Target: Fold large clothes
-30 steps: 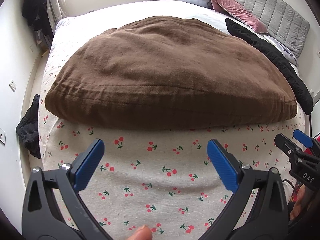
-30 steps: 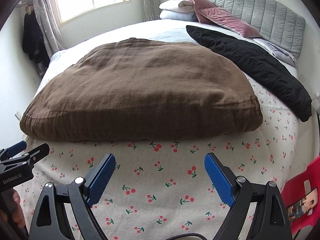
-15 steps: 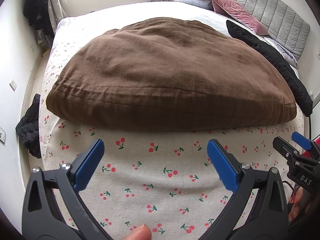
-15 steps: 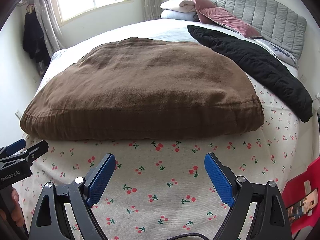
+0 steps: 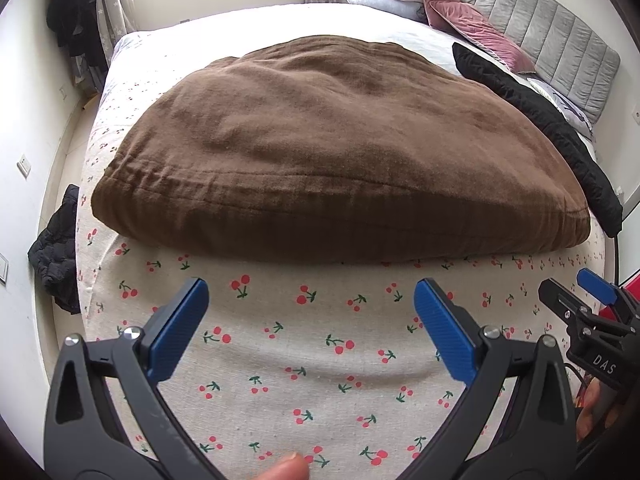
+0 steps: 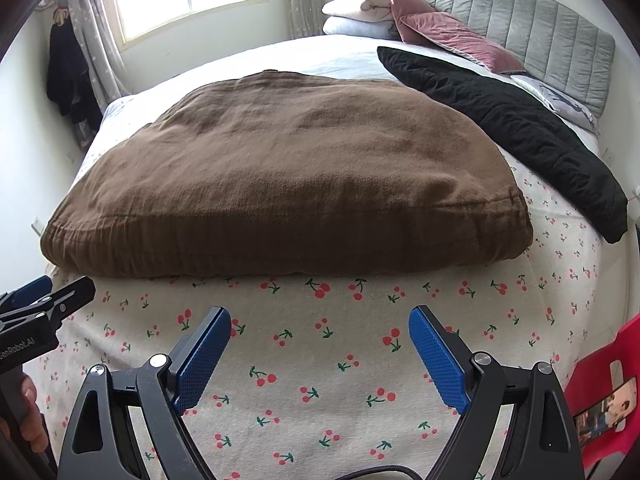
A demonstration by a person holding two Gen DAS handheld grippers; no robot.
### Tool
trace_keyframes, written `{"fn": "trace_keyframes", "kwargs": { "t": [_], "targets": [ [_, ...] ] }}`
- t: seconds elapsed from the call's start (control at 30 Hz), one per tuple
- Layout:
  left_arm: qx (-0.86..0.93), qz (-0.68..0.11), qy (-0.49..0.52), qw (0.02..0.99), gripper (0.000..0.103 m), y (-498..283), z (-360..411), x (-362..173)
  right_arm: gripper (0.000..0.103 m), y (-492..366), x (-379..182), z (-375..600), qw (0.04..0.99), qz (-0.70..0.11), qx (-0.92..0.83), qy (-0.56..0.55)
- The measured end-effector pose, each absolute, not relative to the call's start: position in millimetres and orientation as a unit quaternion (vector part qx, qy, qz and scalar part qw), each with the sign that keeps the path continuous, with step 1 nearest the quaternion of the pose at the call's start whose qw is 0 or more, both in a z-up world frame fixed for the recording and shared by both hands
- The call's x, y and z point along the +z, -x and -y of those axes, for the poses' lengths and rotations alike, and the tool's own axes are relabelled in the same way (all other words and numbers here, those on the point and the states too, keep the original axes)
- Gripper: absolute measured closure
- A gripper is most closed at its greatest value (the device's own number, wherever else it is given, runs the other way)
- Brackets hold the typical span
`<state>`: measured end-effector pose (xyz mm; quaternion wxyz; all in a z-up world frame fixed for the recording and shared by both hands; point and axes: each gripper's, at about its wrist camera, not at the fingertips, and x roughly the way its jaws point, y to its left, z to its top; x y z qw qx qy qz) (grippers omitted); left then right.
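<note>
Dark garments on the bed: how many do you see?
2: the folded brown padded garment mid-bed, and the black quilted garment along its right side toward the grey headboard. More may be hidden.

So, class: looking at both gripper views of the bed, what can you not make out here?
- Brown garment: sleeves or collar not identifiable in either view; it lies in a thick bundle.
- Black garment: its type is unclear; the left view shows the brown garment covering part of it.
- Phone: right view, screen too small to read.
- Dark bundle beside the bed: left view, partly hidden by the bed edge.

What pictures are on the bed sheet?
Little red cherries with green stems on the cream bed sheet, clearest in the right wrist view.
</note>
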<state>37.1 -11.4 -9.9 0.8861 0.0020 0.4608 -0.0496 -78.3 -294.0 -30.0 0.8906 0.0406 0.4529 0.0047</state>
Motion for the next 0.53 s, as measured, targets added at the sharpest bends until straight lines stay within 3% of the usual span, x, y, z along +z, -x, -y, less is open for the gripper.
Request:
{"fn": "trace_keyframes", "kwargs": {
  "t": [0.53],
  "targets": [
    [-0.046,-0.477,-0.006,0.878,0.001,-41,12,-22,0.011,72,-37,291,0.886,-0.462,0.009,-0.037]
  ]
}}
